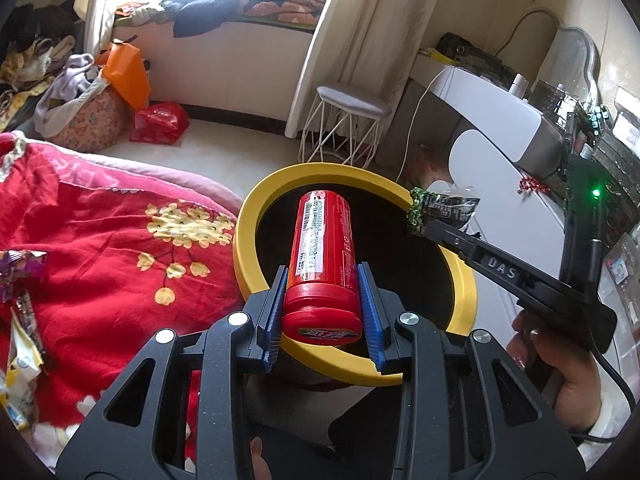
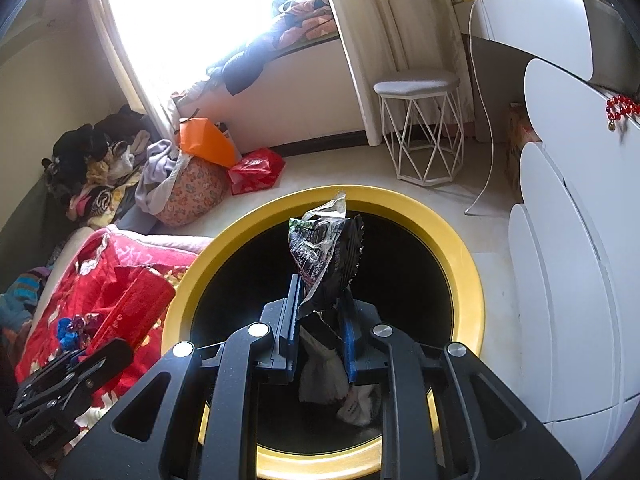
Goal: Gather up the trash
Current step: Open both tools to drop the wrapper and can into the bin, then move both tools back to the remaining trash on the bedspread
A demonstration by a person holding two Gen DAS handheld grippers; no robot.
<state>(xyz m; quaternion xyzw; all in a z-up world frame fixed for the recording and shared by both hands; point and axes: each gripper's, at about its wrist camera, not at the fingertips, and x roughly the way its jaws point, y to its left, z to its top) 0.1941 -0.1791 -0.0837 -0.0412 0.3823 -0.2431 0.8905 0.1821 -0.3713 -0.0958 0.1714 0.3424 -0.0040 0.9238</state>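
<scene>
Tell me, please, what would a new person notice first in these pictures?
First, the yellow-rimmed bin with its black inside, in the middle of both views. Over it, the left tool grips a red bottle, and the right tool holds a crumpled dark wrapper above the opening. A bright red blanket with yellow flowers lies beside the bin.

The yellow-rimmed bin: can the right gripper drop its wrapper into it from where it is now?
Probably yes. The right gripper holds the crumpled wrapper directly over the bin's dark opening, with nothing between them. The left gripper holds a red bottle over the same opening, but to the side.
</scene>
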